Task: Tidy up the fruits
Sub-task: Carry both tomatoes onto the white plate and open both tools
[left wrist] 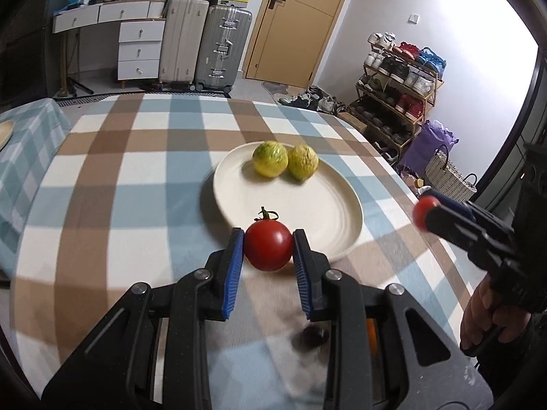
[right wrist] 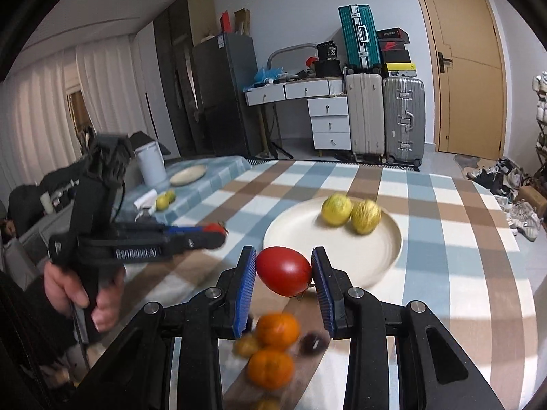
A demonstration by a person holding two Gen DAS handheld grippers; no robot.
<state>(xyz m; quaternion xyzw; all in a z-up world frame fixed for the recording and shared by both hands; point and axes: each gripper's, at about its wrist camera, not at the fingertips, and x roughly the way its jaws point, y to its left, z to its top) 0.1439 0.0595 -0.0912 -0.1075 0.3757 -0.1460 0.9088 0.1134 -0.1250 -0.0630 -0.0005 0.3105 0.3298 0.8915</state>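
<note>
Red fruit fills both of your tools: the left tool (left wrist: 268, 242) pinches a round tomato (left wrist: 268, 245) with its green stem up, blue pads pressed against its flanks, and the right tool (right wrist: 283, 268) clamps a second, more oval tomato (right wrist: 284, 270) the same way, jaws narrowed onto the fruit with no slack showing. You appear to be mid-carry, bringing both tomatoes toward the cream plate (left wrist: 328, 225), which sits just beyond the tips on the checked worktop (left wrist: 119, 171). Two yellow-green fruits (left wrist: 270, 158) already lie touching each other at the plate's far side. The next move likely calls for lowering each tomato onto the bare near half of the plate, then easing the jaws apart gently so neither rolls. Oranges (right wrist: 277, 329) wait on the worktop below the right tool.
</note>
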